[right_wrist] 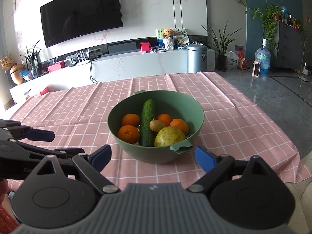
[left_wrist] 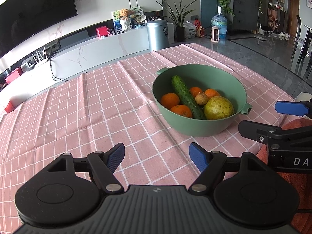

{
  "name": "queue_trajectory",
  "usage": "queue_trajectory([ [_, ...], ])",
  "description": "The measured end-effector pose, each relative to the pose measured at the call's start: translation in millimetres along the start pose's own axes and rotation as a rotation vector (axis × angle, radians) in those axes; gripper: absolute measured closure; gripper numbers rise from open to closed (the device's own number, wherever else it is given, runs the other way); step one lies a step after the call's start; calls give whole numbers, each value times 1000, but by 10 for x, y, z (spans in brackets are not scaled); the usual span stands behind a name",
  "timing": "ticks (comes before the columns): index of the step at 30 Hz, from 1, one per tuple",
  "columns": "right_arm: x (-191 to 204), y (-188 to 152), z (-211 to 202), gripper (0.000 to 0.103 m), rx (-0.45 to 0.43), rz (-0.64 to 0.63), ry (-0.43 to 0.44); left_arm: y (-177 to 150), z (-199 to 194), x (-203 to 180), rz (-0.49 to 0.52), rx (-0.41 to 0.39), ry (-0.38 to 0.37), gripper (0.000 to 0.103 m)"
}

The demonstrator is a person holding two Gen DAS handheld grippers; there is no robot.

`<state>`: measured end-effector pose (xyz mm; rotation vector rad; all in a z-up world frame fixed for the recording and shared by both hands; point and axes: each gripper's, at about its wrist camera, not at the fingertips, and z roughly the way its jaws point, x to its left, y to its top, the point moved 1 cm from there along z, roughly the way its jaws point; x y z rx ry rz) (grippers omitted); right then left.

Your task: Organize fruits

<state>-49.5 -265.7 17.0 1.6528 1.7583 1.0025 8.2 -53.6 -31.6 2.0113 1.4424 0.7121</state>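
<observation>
A pink checked tablecloth (left_wrist: 87,107) spreads ahead of both grippers, with nothing loose showing on it. On it stands a green bowl (right_wrist: 156,156), just ahead of the right gripper (right_wrist: 153,157) and ahead and to the right of the left gripper (left_wrist: 157,157). Every piece of produce in view lies inside the bowl. Nearest the right gripper is a yellow-green pear (right_wrist: 169,136); a cucumber (right_wrist: 147,124) leans lengthwise just to its left; four oranges (right_wrist: 128,133) sit two on each side of the cucumber; and a small brown fruit (right_wrist: 157,125) rests on top, just behind the pear.

Both grippers hover with jaws spread wide and nothing between them. The scene fits fruit waiting in the bowl to be sorted out, or fruit already gathered into it. Any grasp would call for reaching over the near rim.
</observation>
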Motion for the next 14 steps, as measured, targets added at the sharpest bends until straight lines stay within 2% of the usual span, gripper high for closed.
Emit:
queue_trajectory([
  [14, 43, 12, 1, 14, 6, -20, -13, -2, -49, 62, -29, -29, -16, 15],
])
